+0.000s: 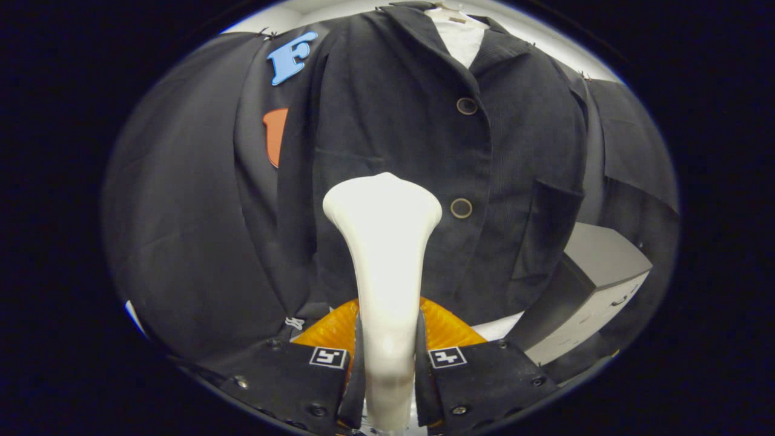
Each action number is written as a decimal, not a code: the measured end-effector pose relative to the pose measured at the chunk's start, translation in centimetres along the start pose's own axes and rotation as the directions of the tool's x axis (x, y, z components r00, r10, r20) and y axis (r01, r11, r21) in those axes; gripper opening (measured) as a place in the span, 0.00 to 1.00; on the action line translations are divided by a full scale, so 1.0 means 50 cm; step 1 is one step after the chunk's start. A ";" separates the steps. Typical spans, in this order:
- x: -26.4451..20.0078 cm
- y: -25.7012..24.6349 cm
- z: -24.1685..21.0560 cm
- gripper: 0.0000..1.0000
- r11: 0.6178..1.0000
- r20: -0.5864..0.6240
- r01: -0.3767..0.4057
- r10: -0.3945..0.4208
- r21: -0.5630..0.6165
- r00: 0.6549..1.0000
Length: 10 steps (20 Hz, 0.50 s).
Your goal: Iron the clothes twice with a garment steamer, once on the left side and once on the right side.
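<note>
The gripper (387,363) clamps both fingers on one white garment steamer (384,254) at bottom centre, its head just before the jacket; one dark jacket (412,139) with two buttons hangs across the upper centre; one grey cabinet (596,284) stands at lower right.

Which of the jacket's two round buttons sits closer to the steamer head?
The lower round button, just beside the white plastic steamer head held in the claw; the upper round button sits nearer the collar.
</note>
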<state>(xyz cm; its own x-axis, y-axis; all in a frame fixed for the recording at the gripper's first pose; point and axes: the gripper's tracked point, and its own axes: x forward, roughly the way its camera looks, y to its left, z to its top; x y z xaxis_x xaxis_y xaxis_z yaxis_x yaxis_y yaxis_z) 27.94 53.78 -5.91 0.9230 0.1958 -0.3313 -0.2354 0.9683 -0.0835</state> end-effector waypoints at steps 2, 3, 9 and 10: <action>0.012 0.008 -0.036 0.36 1.000 -0.028 -0.001 0.001 0.004 1.000; 0.009 0.004 -0.057 0.36 1.000 -0.040 -0.001 0.001 0.006 0.999; 0.037 -0.002 -0.144 0.36 1.000 -0.102 -0.012 0.011 -0.007 0.995; 0.042 -0.003 -0.162 0.36 1.000 -0.116 -0.014 0.014 -0.006 0.993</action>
<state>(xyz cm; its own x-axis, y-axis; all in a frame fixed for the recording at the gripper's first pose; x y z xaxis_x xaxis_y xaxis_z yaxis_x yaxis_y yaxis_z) 27.43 52.81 -14.19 0.8782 0.1896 -0.4392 -0.2503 0.9645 -0.0840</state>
